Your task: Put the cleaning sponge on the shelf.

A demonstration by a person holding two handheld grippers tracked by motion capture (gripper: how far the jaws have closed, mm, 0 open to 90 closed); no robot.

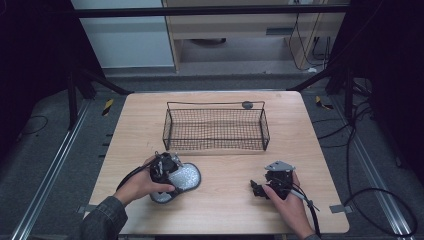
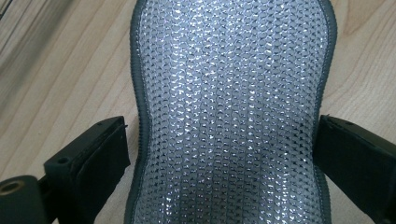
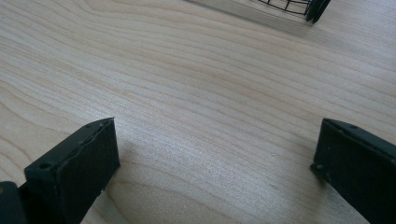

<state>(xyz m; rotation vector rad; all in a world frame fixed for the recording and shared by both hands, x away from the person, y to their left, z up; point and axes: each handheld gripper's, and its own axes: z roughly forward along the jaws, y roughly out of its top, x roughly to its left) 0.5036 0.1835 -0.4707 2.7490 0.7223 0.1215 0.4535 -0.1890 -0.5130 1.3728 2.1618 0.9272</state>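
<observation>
Item 1: silver mesh insole (image 2: 233,116), flat on table (image 1: 225,210), straddled by my left gripper (image 1: 165,170), jaws spread; right gripper (image 1: 260,189) likewise spread, holding nothing.

Light wood-grain table (image 1: 225,205), square-cornered; a black wire-mesh basket (image 1: 216,128) stands on its far half, near the middle; a silvery, grey-edged padded mat (image 1: 184,178) lies flat on the near left part, well apart from the basket.
</observation>
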